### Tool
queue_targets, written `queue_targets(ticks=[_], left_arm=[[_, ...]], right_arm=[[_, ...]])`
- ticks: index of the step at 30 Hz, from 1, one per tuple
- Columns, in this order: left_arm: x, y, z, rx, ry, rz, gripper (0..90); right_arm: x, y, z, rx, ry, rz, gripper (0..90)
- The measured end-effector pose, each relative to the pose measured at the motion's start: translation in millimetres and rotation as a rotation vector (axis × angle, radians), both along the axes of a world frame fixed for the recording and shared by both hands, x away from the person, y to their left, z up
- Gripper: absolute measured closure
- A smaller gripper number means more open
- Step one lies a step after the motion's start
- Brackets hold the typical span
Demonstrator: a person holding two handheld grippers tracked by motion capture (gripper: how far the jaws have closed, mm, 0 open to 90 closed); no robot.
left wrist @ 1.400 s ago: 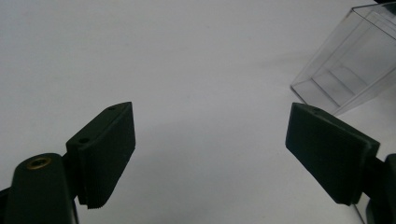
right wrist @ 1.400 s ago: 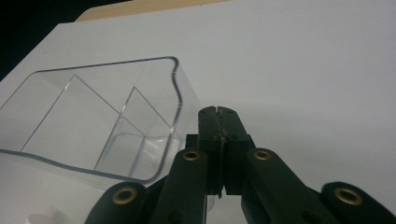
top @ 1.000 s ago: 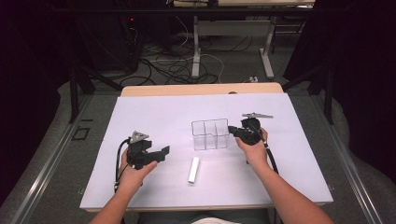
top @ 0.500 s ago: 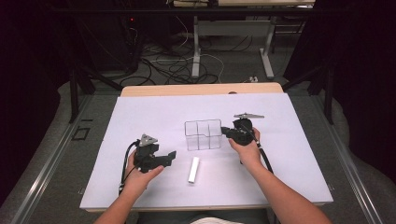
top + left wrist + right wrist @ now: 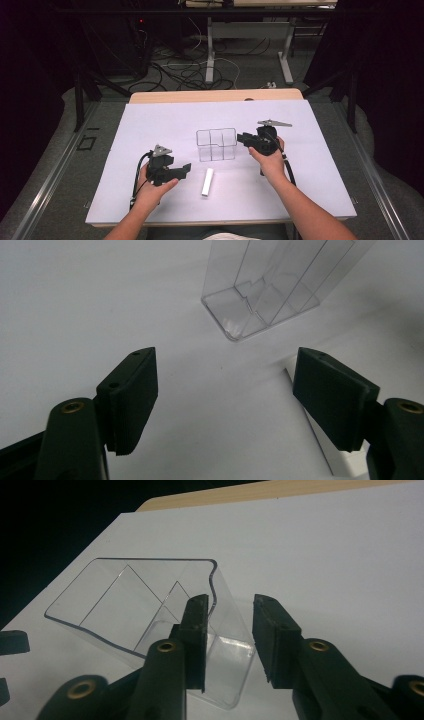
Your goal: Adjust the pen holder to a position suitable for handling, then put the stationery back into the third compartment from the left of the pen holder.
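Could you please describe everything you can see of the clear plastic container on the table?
The clear plastic container is a colourless, see-through box with rounded corners, open on top, with thin inner walls dividing it into compartments that look empty. It stands upright mid-table on the white sheet. The right gripper straddles its near wall, one jaw inside, one outside, not yet closed.

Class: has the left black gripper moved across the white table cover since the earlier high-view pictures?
Yes. The left black gripper moved right, toward the small white rectangular block, which lies unmoved on the cover.
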State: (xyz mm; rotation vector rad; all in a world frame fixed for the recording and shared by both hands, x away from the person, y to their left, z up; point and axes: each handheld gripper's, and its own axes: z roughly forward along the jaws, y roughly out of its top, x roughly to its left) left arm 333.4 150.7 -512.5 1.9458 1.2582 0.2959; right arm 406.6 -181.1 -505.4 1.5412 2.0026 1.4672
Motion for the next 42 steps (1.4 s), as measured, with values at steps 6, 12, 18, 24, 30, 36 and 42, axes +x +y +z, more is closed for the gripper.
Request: queue_targets(ticks=[6, 12, 18, 24, 30, 36, 42], left_arm=[[0.6, -3.4, 1.2, -0.017, 0.028, 0.007, 29.1], [1.5, -7.7, 0.5, -0.022, 0.057, 0.010, 29.7], [1.4, -14.3, 0.2, -0.016, 0.069, -0.002, 29.8], [0.8, -24.2, 0.1, -0.012, 0.082, -0.018, 31.0], [0.8, -29.0, 0.5, -0.021, 0.099, 0.002, 31.6], [0.5, -33.5, -0.6, -0.058, 0.175, 0.030, 34.7], [-0.5, -40.5, -2.6, -0.056, 0.221, 0.026, 36.3]], right_arm=[[-0.8, -4.6, -0.1, -0.038, -0.007, 0.004, 49.9], [1.4, -8.6, -1.9, -0.072, 0.023, 0.014, 32.7], [3.1, -16.4, -2.0, -0.049, 0.066, 0.007, 27.1], [1.1, -18.9, -0.5, -0.143, 0.004, -0.062, 8.8], [1.2, -22.0, 0.5, -0.185, -0.036, -0.074, 0.0], [1.8, -23.9, -0.5, -0.172, -0.021, -0.075, 0.0], [3.6, -24.8, -3.0, -0.165, -0.017, -0.076, 0.0]])
